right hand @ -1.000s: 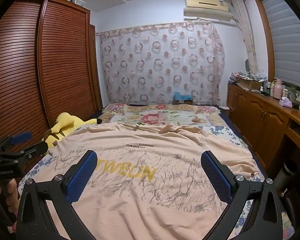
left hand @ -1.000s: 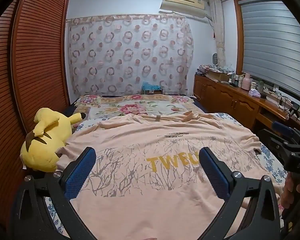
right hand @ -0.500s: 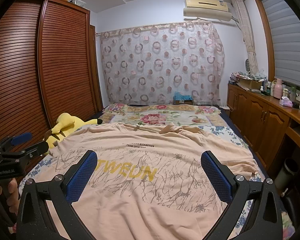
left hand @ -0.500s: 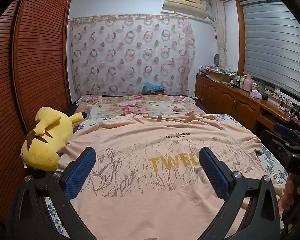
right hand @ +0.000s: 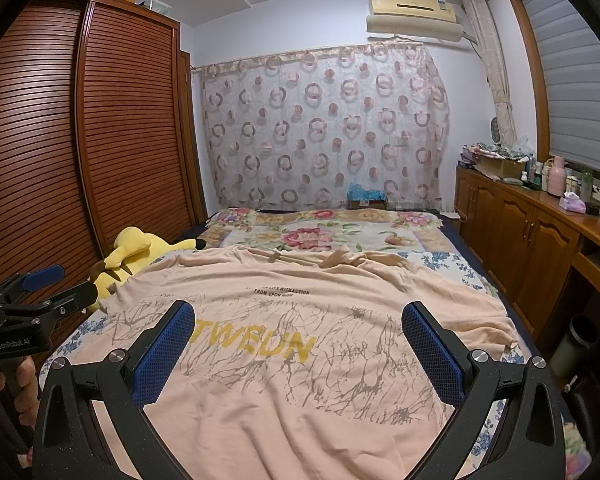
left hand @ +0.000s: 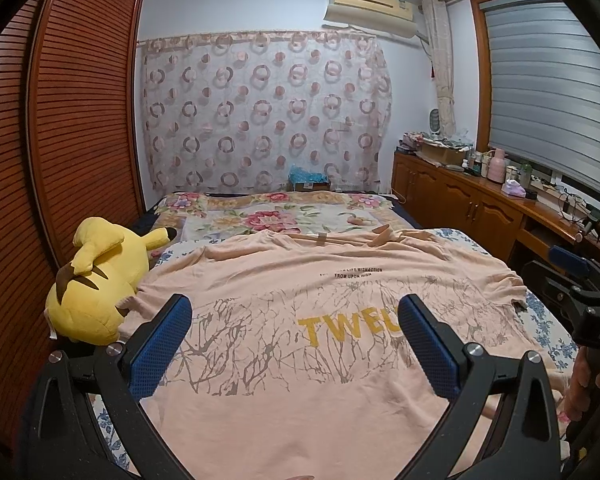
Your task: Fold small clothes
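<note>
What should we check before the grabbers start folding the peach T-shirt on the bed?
1. T-shirt spread flat: mostly ok, far edge rumpled.
2. Left gripper open, empty: ok.
3. Right gripper open, empty: ok.
4. Yellow plush toy off the shirt: not ok, it touches the left sleeve.
5. Right sleeve laid out: ok.
6. Near hem visible: cannot tell, below both views.

One T-shirt, one plush toy

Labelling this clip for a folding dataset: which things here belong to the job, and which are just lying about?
Job:
peach cotton T-shirt with yellow lettering, spread flat
left gripper, open
right gripper, open

Lying about:
yellow plush toy
floral quilt
pink thermos flask
</note>
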`<action>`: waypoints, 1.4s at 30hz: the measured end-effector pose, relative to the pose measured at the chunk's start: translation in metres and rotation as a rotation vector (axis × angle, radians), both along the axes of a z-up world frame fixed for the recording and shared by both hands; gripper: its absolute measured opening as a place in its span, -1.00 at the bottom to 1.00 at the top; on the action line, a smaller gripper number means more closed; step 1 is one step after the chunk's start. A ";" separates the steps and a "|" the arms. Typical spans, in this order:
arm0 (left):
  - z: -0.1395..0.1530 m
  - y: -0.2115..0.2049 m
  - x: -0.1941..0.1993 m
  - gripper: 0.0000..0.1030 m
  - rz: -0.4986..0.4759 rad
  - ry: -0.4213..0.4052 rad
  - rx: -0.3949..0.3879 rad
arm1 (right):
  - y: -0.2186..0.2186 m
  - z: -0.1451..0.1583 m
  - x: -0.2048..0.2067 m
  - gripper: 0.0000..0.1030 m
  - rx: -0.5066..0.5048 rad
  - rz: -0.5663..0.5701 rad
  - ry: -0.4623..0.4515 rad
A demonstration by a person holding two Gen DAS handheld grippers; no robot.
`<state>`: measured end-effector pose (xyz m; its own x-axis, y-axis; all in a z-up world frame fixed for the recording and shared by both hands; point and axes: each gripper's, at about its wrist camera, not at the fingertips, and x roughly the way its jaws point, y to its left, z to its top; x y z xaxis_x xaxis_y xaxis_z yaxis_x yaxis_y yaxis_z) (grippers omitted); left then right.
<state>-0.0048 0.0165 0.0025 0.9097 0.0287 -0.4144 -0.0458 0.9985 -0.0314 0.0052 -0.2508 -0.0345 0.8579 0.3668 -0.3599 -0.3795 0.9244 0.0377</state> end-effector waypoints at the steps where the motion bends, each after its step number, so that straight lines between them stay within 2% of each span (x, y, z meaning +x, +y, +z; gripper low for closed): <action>1: 0.000 0.001 0.000 1.00 0.000 -0.001 0.000 | 0.000 0.000 0.000 1.00 0.000 0.000 0.000; 42: 0.003 -0.001 -0.002 1.00 -0.001 -0.004 0.004 | 0.000 0.002 0.000 1.00 0.006 0.001 -0.005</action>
